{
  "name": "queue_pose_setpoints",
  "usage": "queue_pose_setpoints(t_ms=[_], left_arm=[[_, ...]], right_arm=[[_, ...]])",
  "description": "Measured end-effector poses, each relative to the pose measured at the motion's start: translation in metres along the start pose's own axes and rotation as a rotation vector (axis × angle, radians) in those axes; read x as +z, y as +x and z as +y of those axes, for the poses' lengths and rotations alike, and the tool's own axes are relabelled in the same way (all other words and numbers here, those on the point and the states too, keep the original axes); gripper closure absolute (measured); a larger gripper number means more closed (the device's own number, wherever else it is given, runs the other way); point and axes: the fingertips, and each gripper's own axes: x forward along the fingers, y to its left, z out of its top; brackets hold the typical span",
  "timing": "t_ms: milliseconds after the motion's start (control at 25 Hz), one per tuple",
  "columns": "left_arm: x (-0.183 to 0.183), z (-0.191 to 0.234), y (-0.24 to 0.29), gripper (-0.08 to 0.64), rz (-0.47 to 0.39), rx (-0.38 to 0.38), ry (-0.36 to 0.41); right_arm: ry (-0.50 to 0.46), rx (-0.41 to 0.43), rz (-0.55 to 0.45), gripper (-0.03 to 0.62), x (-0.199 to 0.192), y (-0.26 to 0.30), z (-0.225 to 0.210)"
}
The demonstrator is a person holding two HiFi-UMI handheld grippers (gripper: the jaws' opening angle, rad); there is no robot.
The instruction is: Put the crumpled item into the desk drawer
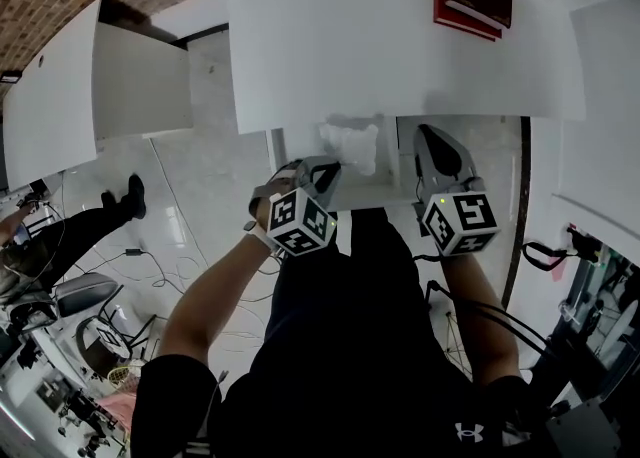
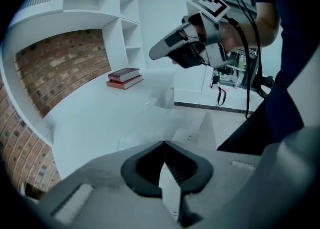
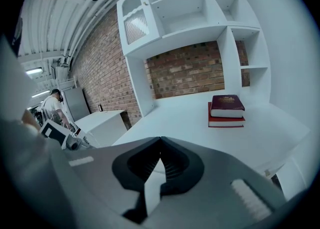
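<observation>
The crumpled item lies white and rumpled in the open drawer, just under the front edge of the worktop. Your left tool sits just beside it, on its near left, with its jaws pressed together on themselves. Your right tool is also closed tip to tip and hangs off to the item's right, beyond the drawer's side.

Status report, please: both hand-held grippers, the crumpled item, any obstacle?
Left hand-held gripper shut, empty. Right hand-held gripper shut, empty. Crumpled item appears to lie in open drawer. No obstacle seen.
</observation>
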Motion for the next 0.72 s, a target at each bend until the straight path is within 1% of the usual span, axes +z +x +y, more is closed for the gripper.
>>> queue_pose_setpoints(t_ms=[200,400,560,720], left_arm=[[-0.010,-0.026,0.015,0.557,0.033,-0.062,0.105],[-0.018,-0.039,0.034,0.557,0.061,-0.131,0.214],[-0.029,-0.044,0.050,0.557,0.090,-0.177,0.272],[-0.041,-0.045,0.069,0.557,0.123,-0.214,0.306]], right_arm=[[0.027,-0.023,0.002,0.589,-0.008,-0.008,-0.010],[0.043,-0.041,0.006,0.589,-0.018,-0.011,-0.018],[0.062,-0.055,0.016,0.589,-0.026,-0.012,-0.022],[0.077,-0.065,0.027,0.589,-0.033,-0.010,-0.027]])
